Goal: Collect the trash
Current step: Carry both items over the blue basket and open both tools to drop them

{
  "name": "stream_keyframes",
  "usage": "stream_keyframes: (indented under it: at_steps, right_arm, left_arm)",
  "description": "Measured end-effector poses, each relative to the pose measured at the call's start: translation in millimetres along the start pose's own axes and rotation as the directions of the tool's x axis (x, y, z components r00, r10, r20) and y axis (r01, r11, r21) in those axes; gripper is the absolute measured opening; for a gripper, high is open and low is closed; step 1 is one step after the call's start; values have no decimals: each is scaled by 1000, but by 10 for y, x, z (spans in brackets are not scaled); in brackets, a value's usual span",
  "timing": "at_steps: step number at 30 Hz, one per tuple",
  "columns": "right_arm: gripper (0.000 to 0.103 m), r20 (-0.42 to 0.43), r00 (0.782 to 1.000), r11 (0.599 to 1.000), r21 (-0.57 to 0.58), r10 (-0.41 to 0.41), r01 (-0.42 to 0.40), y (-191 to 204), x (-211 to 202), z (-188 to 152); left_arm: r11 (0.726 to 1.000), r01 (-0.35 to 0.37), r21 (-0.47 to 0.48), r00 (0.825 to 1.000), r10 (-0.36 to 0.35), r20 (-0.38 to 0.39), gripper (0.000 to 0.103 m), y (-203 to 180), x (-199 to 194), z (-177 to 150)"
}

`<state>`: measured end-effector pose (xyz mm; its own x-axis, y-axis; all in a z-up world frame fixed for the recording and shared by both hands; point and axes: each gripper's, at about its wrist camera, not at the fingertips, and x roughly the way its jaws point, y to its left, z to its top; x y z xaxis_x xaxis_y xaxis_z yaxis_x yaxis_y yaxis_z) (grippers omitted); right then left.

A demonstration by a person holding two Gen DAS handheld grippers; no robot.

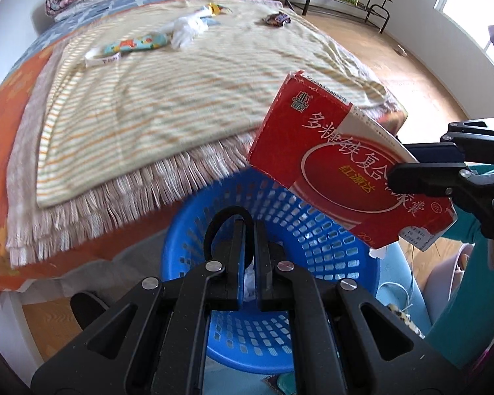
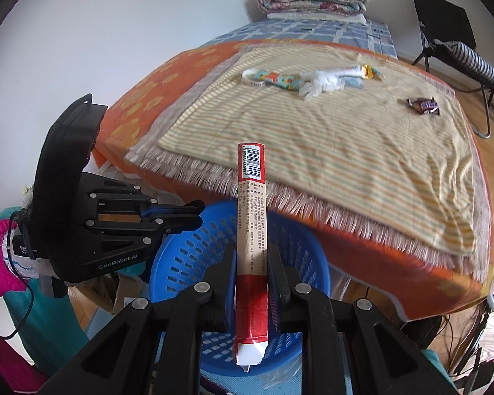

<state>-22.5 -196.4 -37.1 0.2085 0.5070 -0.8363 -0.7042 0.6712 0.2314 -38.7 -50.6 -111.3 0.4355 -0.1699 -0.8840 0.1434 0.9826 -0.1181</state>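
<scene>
Right gripper (image 2: 250, 283) clamped flat on a red-and-tan cardboard medicine box (image 2: 251, 230), held edge-on and upright above a blue perforated plastic basket (image 2: 187, 263) standing on the floor against the foot of the bed. From the left wrist view, same red carton (image 1: 329, 164) tilted, hanging over the far right part of the blue basket's (image 1: 280, 223) rim, only partly over the opening. Left gripper (image 1: 248, 263) nearly closed with a narrow gap between the pads, holding nothing that can be made out, hovering low over the basket mouth; something white glimpsed below, probably trash already inside. Best done by carrying the box further over the middle of the opening before letting go, lowering a little so the long carton does not catch the rim and tip out onto the floor. Worth drawing the left gripper (image 2: 168, 215) aside first, since it sits close to the drop path. Then a clean, full opening of the jaws, no flick. Still on the striped beige blanket (image 2: 313, 131) and waiting: a crumpled white wrapper (image 2: 319, 85), a colourful patterned packet (image 2: 280, 80), a brown candy wrapper (image 2: 423, 105) well apart near the right edge.
</scene>
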Motion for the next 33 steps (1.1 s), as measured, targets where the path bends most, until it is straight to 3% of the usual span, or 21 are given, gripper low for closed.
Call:
stream_keyframes:
  at_steps: [10, 14, 15, 17, 18, 19, 26, 33]
  right_arm:
    - [19, -34, 999, 1000, -5, 0, 0, 37, 81, -98]
    - [27, -42, 999, 1000, 10, 1, 0, 2, 105, -108]
    - [28, -42, 999, 1000, 12, 0, 0, 5, 102, -109]
    - [36, -42, 999, 1000, 13, -5, 6, 0, 102, -106]
    - [43, -39, 999, 1000, 13, -8, 8, 2, 100, -106]
    - [46, -37, 999, 1000, 14, -10, 11, 2, 100, -102]
    - [60, -34, 999, 999, 19, -29, 30, -19, 98, -87]
    - [86, -23, 997, 996, 41, -72, 73, -89, 55, -36]
  left_arm:
    - [1000, 21, 2, 999, -21, -39, 2, -25, 83, -34]
    - [999, 33, -1, 998, -33, -59, 3, -31, 122, -44]
    - [999, 36, -1, 998, -36, -61, 5, -32, 125, -46]
    - [999, 47, -3, 997, -47, -63, 23, -33, 131, -44]
    - [998, 56, -6, 997, -56, -58, 43, -33, 125, -43]
    - [998, 58, -7, 997, -59, -50, 56, -38, 108, -42]
    - [998, 55, -15, 998, -56, -42, 58, -18, 100, -19]
    - [999, 41, -17, 998, -42, -55, 58, 36, 127, 3]
